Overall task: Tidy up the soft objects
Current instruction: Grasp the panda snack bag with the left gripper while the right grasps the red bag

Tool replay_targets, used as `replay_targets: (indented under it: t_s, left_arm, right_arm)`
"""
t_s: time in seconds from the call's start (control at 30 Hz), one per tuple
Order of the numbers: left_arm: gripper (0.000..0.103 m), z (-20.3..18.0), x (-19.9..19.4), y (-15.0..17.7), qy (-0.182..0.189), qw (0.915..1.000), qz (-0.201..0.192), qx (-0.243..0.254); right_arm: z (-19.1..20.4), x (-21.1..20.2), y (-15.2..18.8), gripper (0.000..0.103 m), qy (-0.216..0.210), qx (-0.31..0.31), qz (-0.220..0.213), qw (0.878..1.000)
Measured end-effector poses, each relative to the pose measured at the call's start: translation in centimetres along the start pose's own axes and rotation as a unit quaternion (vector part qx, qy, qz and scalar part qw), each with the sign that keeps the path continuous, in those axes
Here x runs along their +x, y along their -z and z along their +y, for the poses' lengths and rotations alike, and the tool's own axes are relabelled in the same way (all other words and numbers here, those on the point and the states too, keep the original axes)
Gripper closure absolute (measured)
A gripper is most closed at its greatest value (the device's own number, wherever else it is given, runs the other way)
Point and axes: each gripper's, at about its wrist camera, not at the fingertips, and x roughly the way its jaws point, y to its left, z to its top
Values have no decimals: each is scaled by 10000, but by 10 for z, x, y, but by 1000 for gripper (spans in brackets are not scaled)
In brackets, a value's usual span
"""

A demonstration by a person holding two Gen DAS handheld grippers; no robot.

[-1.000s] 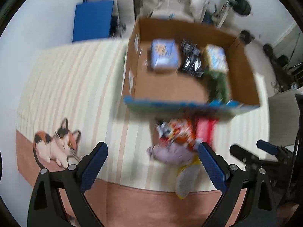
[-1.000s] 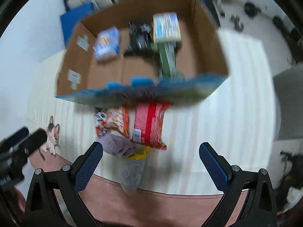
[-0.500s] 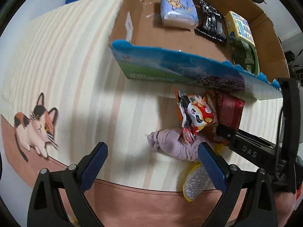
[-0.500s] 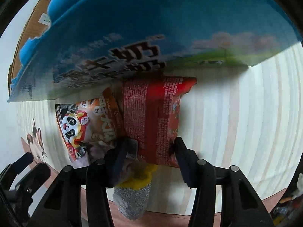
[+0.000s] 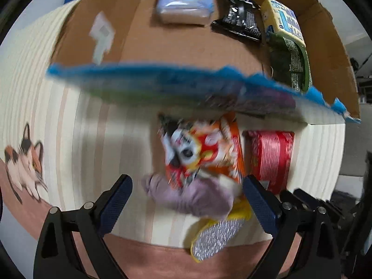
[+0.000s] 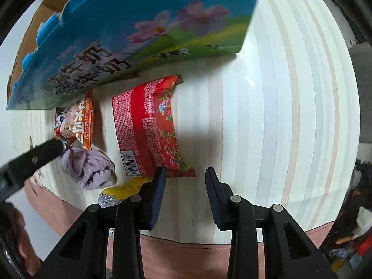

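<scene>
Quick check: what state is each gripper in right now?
Left gripper: wide open, straddling the purple cloth, holding nothing.
Right gripper: just been closing, narrow gap remains; red packet corner beside one finger, not clamped.

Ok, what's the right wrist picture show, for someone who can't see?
The right gripper, whose jaws have just been closing, hangs over a red snack packet, one corner between them. Beside it: an orange packet, a purple cloth, a blue box.

Striped cream cloth (image 6: 290,93) with pink border (image 5: 151,258), spread flat; printed calico cat (image 5: 24,167) near left edge, just above the border.
</scene>
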Motion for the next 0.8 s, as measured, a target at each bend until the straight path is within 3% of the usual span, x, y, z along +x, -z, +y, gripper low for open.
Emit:
replay_targets:
  t_s: [0.07,0.13,0.23,0.27,0.3,0.37,0.47,0.6,0.67,0.8]
  left_arm:
    - [6,-8,8,-11,-83,9999,96,110]
    - [6,-15,18,-19,-174,9994,214,214]
    - [7,-23,33,-28,-369,9979,324,433]
    - [15,-25,36,-30,-431,9973,315,494]
    - [19,-26,39,-31,-459,9969,321,547]
    - [41,-25,46,-31,-444,9964,432,585]
    - [44,-20,48,-25,-508,9960,372,637]
    - [45,4,47,-13,-480,9974,314,427]
    - [45,14,46,-7,-527,9974,279,399]
    - [46,25,44,2,-464,9983,227,262]
  right_arm:
    - [-4,-3,-2,61,-138,83,-68,9998]
    - [-2,-7,-3,46,-277,98,-194,9994]
    - [10,-9,-8,38,-494,-3,-240,9985]
    - [15,-9,-9,37,-490,-70,-247,9985]
    - [21,-8,-11,37,-436,-164,-239,9986]
    - [32,-2,-17,37,-348,-311,-187,9987]
    - [43,8,-23,37,-294,-401,-83,9987]
    - [56,24,-25,38,127,-673,-7,9976]
    - [60,31,-24,48,441,-743,-19,9963]
    - [59,31,-18,54,455,-687,-57,9966]
